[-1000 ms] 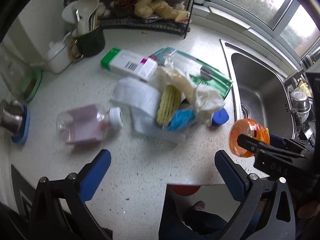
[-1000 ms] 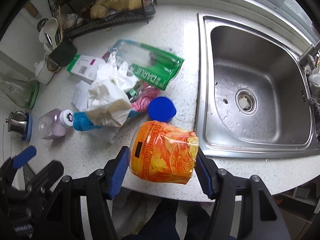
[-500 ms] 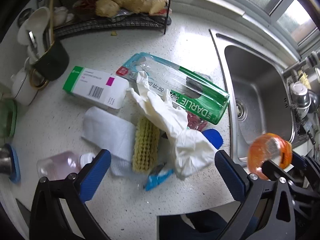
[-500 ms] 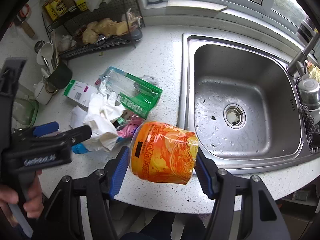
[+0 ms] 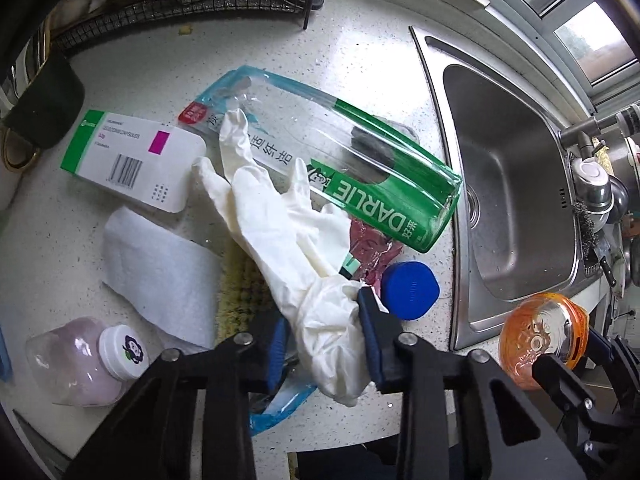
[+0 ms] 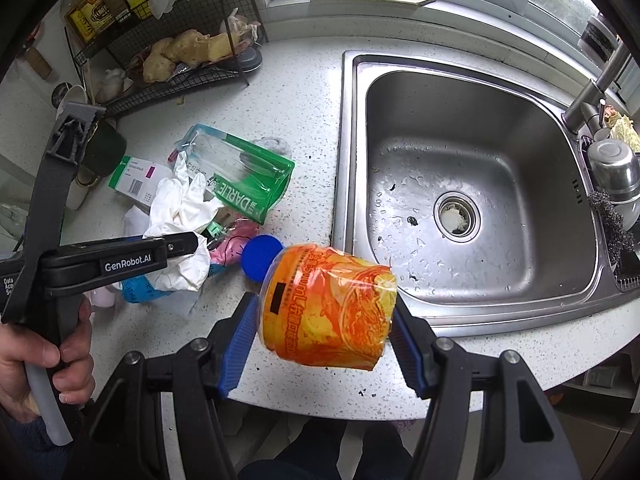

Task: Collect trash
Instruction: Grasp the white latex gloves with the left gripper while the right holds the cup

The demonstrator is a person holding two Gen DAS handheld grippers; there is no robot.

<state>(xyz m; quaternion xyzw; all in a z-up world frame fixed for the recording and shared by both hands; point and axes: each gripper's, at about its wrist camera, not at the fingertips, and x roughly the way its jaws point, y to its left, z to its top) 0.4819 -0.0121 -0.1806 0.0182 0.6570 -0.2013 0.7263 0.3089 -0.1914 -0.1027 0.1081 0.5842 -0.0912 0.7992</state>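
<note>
- Left hand-held gripper (image 5: 322, 340): a second ago its jaws stood wide over the pile; now they are closing, with the cuff of the white glove (image 5: 288, 240) between the blue pads, which already touch it.
- Meaning: the glove reads as the next piece of trash being taken; not yet lifted.
- Glove: draped over the green toothpaste pack (image 5: 360, 172) on the desk (image 5: 360, 60), fingers pointing away from the gripper, blue cap (image 5: 410, 290) just beside the right pad.
- Right hand-held gripper (image 6: 324, 340): unchanged, clamped partway on the orange cup (image 6: 326, 308), held above the desk edge near the sink (image 6: 472, 184).
</note>
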